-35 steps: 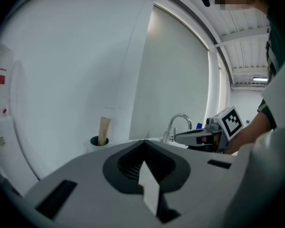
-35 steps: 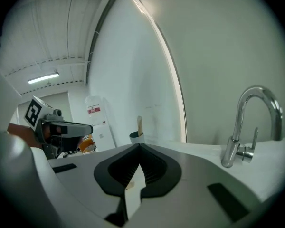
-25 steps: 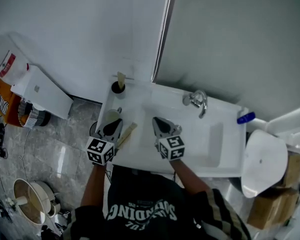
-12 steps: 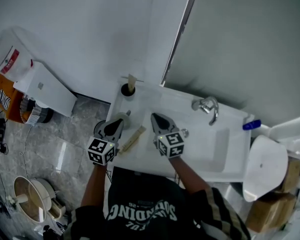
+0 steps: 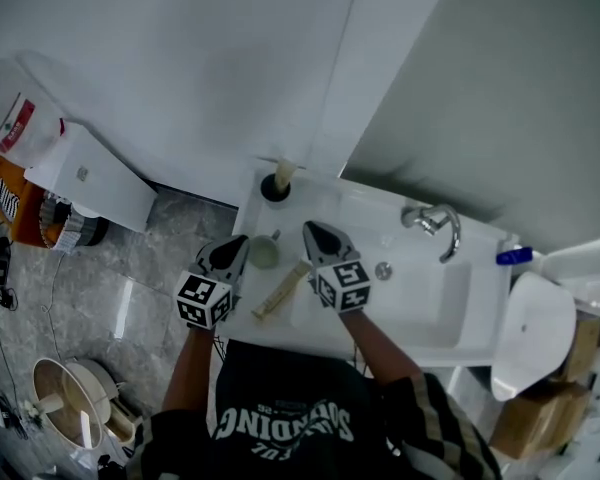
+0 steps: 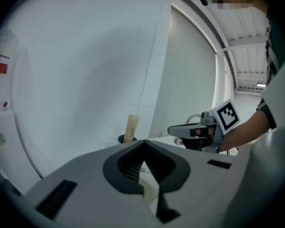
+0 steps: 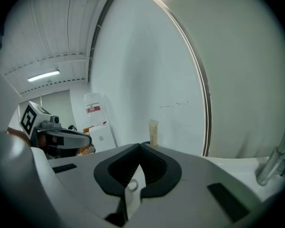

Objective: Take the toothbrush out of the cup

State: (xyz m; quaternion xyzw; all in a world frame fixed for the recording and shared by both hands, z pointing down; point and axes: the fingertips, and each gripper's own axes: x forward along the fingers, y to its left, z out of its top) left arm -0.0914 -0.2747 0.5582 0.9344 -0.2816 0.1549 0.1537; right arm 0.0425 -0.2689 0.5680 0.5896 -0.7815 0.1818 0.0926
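A chrome faucet (image 5: pixel 435 223) stands at the back rim of the white sink (image 5: pixel 420 308), a small blue object (image 5: pixel 513 256) at its back right corner. Right of the sink sit a white toilet (image 5: pixel 528 333) and cardboard boxes (image 5: pixel 545 423).

Ceramic sink top (image 5: pixel 430 298) was white, round cup (image 5: pixel 271 190) black, flat stick (image 5: pixel 284 173) in it cream, stone floor tiles (image 5: pixel 150 288) grey-veined.

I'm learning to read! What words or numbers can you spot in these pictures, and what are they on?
"SOUNDING": large pale letters on the person's dark shirt, as best it reads.
Smaller print around that word on the shirt: too small to read.
Red label on the white object by the wall: too blurred to read.
Marker cubes: only black-and-white squares, no words.
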